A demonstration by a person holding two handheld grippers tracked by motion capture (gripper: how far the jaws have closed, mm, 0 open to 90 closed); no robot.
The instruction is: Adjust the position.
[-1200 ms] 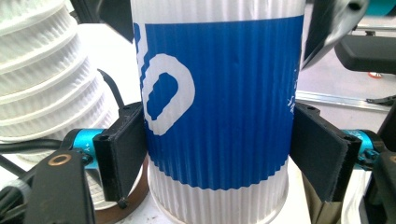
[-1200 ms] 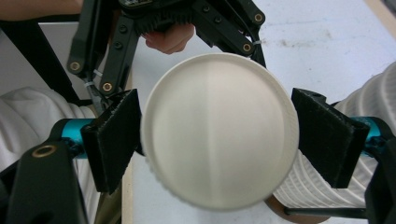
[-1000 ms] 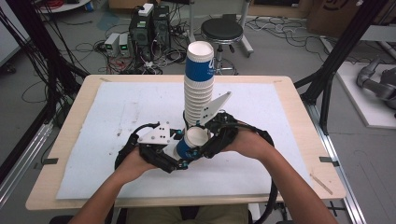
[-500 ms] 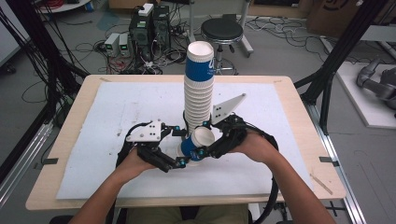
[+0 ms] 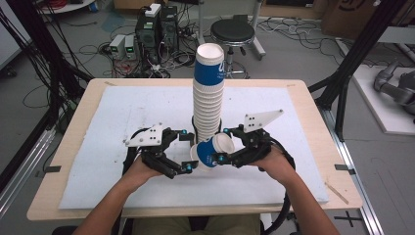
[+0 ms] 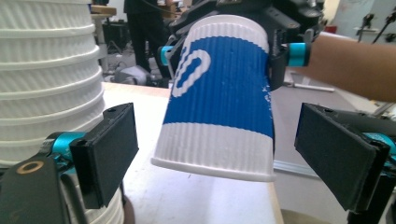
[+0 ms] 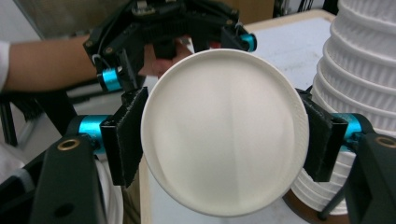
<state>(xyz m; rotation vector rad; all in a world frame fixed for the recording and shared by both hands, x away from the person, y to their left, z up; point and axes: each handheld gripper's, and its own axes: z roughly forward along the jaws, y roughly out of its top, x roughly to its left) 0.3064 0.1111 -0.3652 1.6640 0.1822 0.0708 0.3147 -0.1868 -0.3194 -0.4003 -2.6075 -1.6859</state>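
1. The right gripper (image 5: 222, 145) is clamping the blue cup (image 5: 211, 152) by its rim, base pointing toward the left gripper (image 5: 188, 151).
2. The left jaws have just been opening, standing clear around the base.
3. The cup risks slipping or knocking the cup stack (image 5: 208, 95) just beside both jaws.

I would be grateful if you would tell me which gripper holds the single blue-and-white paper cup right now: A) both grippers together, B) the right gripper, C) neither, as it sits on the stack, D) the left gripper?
B: the right gripper has its pads pressed on both sides of the cup, while the left gripper has just opened, its pads standing clear of the cup's sides, beside the tall stack of cups.
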